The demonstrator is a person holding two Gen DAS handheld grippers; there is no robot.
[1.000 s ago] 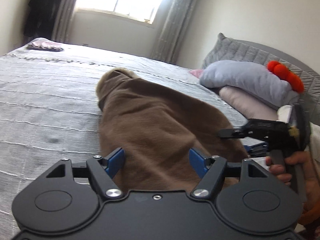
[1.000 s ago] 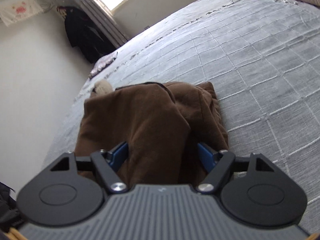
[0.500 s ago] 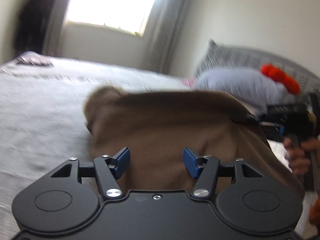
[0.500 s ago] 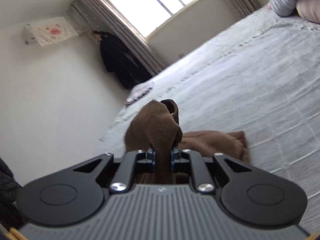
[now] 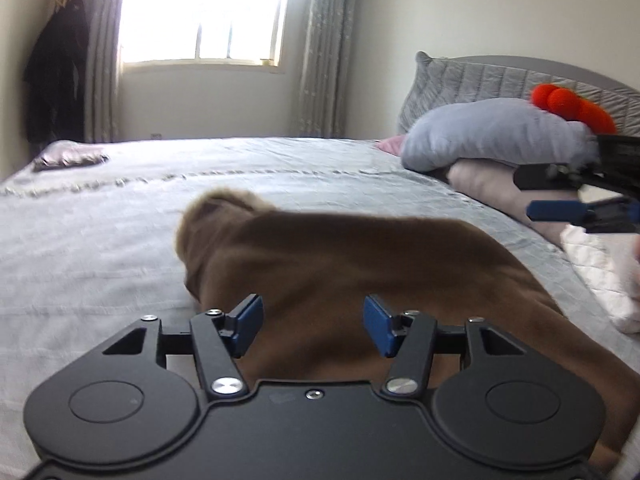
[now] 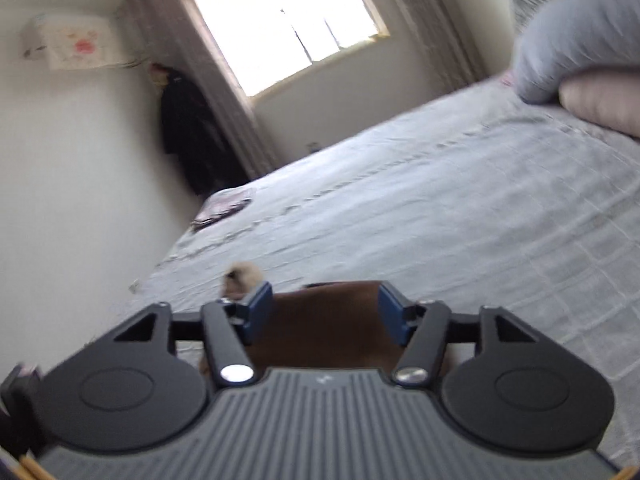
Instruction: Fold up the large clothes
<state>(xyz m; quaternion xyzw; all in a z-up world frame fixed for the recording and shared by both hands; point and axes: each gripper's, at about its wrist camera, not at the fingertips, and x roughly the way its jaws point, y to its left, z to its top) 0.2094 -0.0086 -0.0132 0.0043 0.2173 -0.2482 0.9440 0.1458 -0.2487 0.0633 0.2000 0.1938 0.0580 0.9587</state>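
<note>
A brown fleece garment [image 5: 340,264] lies bunched on the grey bedspread [image 5: 100,248], with a pale furry collar [image 5: 216,200] at its far end. My left gripper [image 5: 313,326] is open and empty just above its near part. My right gripper [image 6: 325,312] is open and empty, raised above the garment [image 6: 324,320]; the collar [image 6: 242,274] shows past its left finger. The right gripper also shows at the right edge of the left wrist view [image 5: 576,196], jaws apart, clear of the cloth.
Grey and pink pillows [image 5: 492,136] with an orange plush toy [image 5: 572,106] lie against the headboard on the right. A small folded cloth [image 5: 68,156] sits at the bed's far left corner. Dark clothes [image 6: 192,136] hang by the window curtain.
My right gripper was shut on a fold of the brown garment and lifted it; now it is open and raised, and the garment has dropped back onto the bed. My left gripper stayed open.
</note>
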